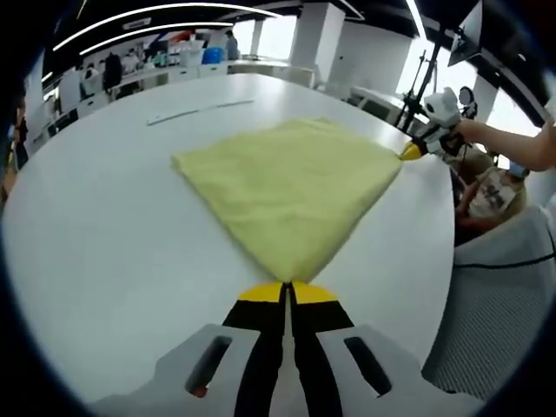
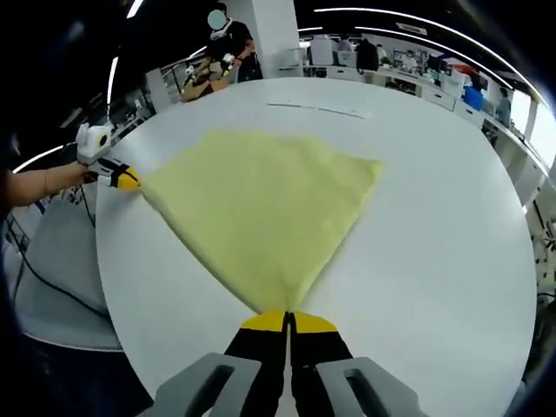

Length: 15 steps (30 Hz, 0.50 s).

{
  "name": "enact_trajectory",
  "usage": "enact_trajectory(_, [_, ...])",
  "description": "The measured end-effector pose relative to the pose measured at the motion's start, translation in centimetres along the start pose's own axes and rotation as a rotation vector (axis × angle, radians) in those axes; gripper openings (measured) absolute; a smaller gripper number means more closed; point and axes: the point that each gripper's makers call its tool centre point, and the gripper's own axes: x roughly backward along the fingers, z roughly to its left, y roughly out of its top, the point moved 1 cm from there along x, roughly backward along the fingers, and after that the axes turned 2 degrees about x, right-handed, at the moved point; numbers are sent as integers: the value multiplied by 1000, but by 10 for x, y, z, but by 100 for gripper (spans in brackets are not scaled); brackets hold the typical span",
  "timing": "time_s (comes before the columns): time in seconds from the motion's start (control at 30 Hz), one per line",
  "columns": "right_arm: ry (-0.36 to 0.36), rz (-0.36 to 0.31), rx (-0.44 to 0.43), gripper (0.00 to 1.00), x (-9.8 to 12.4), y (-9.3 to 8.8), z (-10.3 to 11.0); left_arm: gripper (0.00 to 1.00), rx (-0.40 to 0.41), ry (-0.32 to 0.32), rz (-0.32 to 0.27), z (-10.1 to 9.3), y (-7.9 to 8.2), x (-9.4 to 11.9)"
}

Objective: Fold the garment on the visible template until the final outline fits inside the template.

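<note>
Both tongs are clamped on opposite corners of the yellow cloth (image 1: 291,187): left tongs (image 1: 287,291), right tongs (image 2: 287,320), on the white worktop (image 1: 104,234).

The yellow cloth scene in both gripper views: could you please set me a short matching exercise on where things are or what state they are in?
Column one:
1. yellow cloth
2. left gripper
3. right gripper
4. white table

Column two:
A. carries the cloth
B. shut on the cloth corner nearest the left gripper view's camera
C. spread flat, pinched at two corners
D. shut on the corner that shows at the right edge of the cloth in the left gripper view

Pairs: 1-C, 2-B, 3-D, 4-A
</note>
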Motion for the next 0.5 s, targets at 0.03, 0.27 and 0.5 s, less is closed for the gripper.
enact_trajectory(0.03, [-2, -1, 1, 0, 1, -1, 0, 0, -1, -1, 1, 0, 0, 0])
enact_trajectory(0.27, [-8, -12, 11, 0, 3, -3, 2, 0, 13, -2, -15, -4, -1, 4])
enact_trajectory(0.5, [-28, -26, 1, 0, 2, -2, 0, 0, 57, 27, -14, -1, -1, 6])
